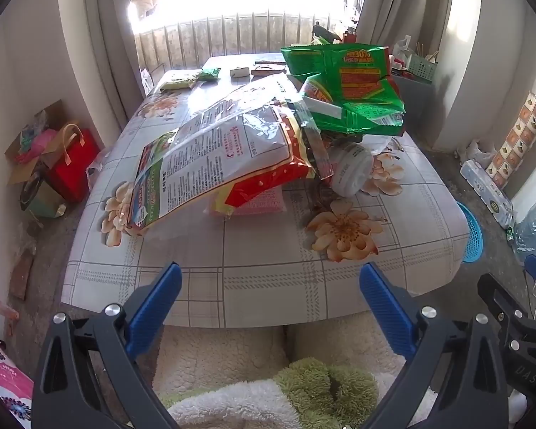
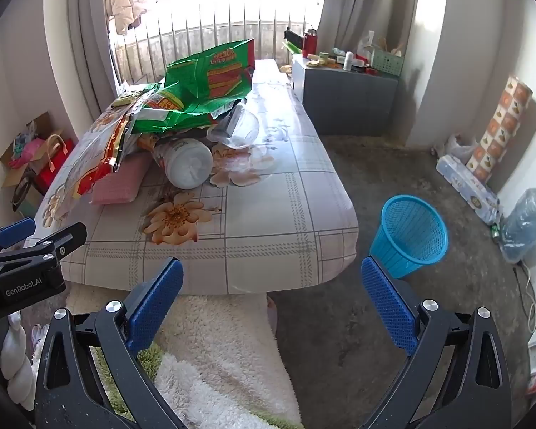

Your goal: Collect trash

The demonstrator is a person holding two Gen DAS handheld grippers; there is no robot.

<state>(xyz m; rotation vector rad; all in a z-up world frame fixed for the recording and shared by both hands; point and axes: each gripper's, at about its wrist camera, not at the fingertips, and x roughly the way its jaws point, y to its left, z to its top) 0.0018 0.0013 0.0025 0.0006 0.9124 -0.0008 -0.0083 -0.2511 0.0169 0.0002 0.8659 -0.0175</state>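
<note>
Both hand-held grippers, left point(image 1: 269, 304) and right point(image 2: 271, 300), hang spread and empty; grabbing the green bag point(image 1: 350, 85) could topple the pile off the surface point(image 1: 268, 271).

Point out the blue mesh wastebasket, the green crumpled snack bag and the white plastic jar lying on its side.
Blue mesh wastebasket point(image 2: 409, 237): right wrist view, outer wall.
Green crumpled snack bag point(image 1: 353, 85): left wrist view, printed face.
White plastic jar point(image 2: 189, 168): right wrist view, round base.

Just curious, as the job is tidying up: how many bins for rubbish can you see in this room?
1: a blue mesh wastebasket stands on the floor beside the table's right corner, in front of the right gripper. Another could be hidden behind the table.
</note>
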